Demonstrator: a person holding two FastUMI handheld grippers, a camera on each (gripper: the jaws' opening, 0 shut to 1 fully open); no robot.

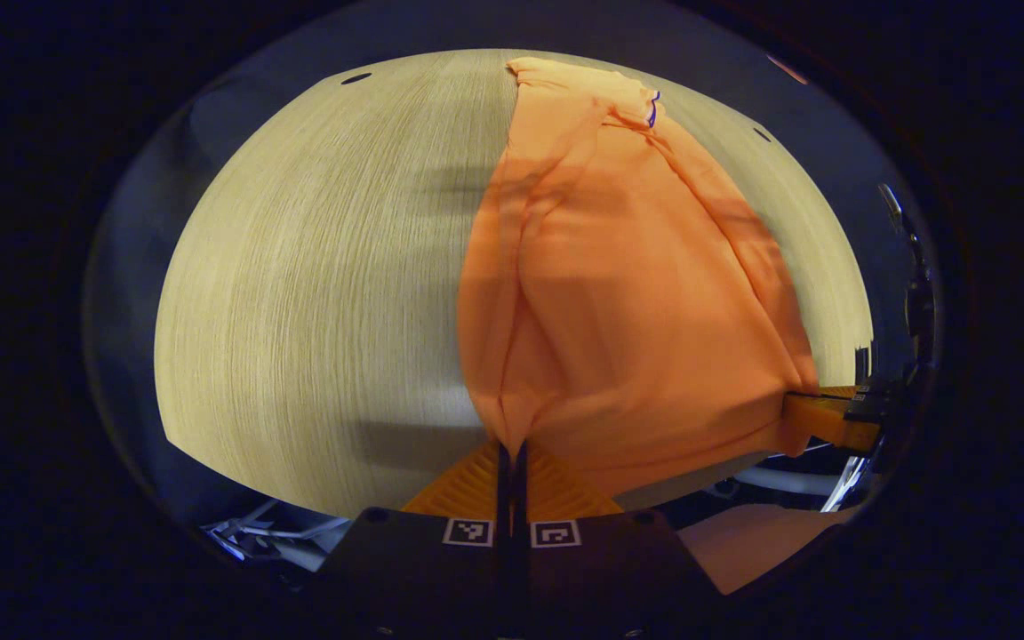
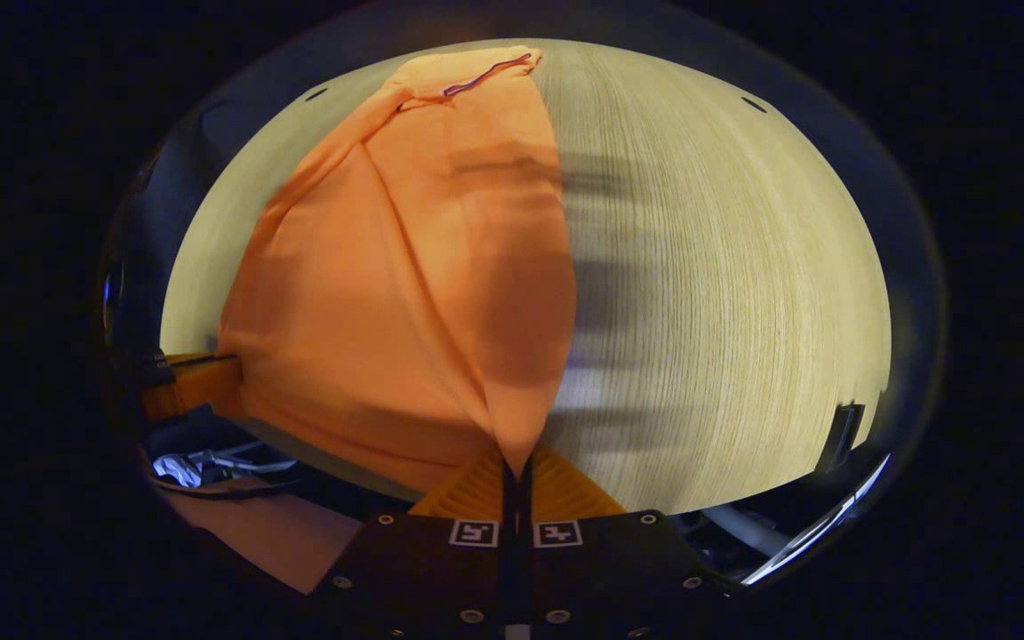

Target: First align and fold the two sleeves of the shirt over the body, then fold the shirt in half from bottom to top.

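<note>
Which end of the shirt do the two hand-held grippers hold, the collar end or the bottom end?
The bottom end. Each hand-held gripper pinches a bottom corner of the orange shirt, while the collar end lies far away on the table.

i see a pale wood-grain worktop [image 1: 316, 293] filling the left and centre of the left gripper view, and the right half of the right gripper view. soft blurred shadows lie across its grain near the middle. small dark slots [image 1: 356, 78] sit near its far edge at the top of the frame. below its near edge, at the lower left, i make out pale tangled cables [image 1: 254, 533].
</note>
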